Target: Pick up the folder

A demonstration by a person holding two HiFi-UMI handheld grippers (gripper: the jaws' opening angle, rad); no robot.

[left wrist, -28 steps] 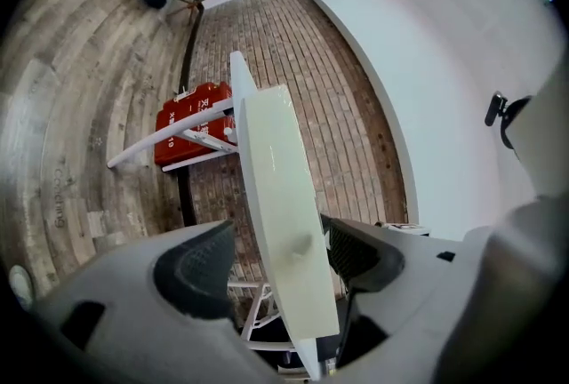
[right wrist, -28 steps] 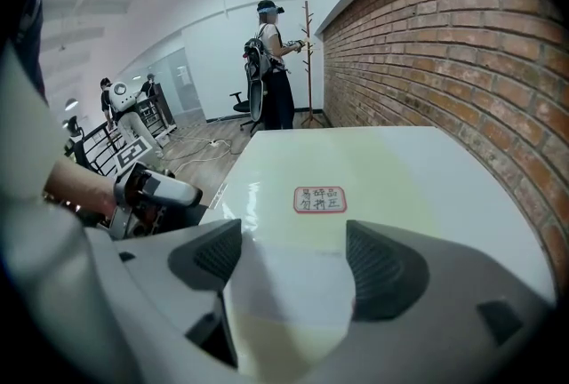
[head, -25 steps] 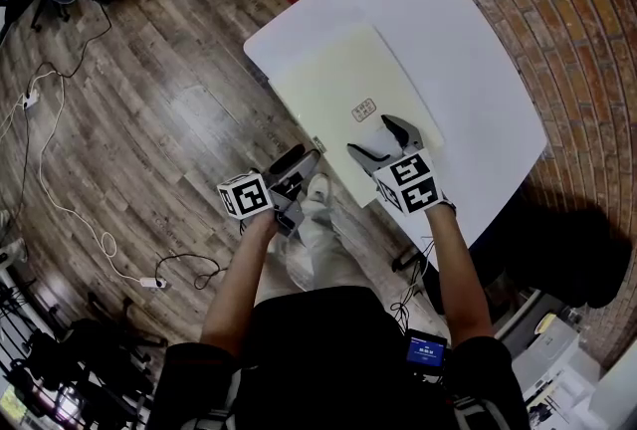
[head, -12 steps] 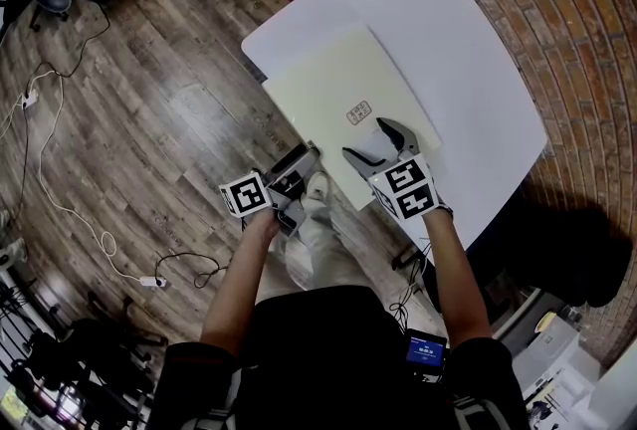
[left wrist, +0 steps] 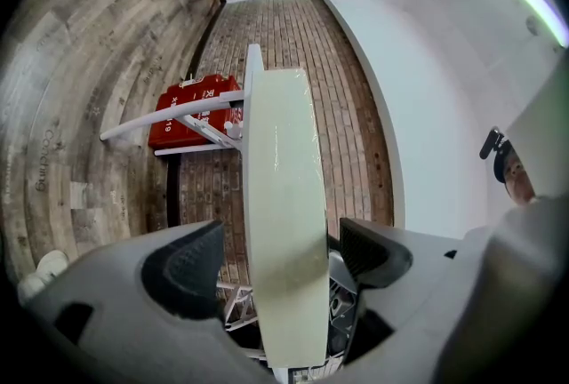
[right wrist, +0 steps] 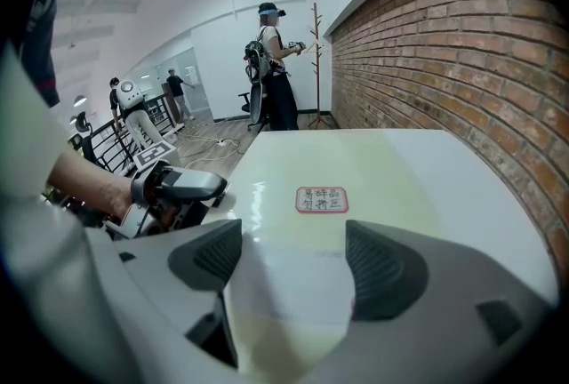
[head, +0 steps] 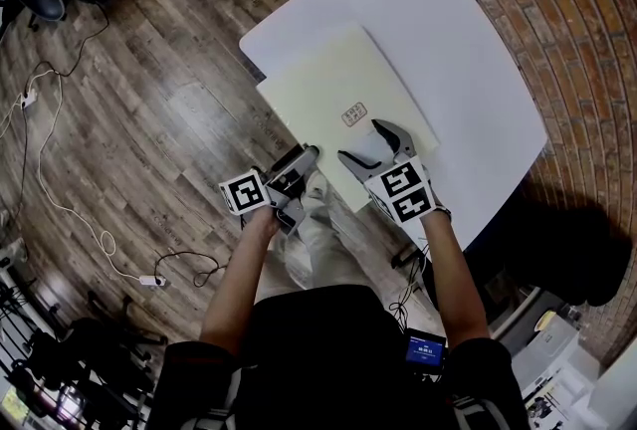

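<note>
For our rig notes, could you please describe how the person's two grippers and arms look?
Both the left gripper and the right gripper have grey bodies and dark, curved jaws with ribbed inner pads. Each carries a white cube printed with black square markers. The person wears a black top with short sleeves.

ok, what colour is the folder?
Pale cream-yellow folder, with a red-bordered label; clearest in the head view.

Left gripper [head: 302, 157] level, jaws just opened wider astride folder [head: 333, 80] edge; right gripper [head: 360, 141] downtilted, jaws apart.
</note>
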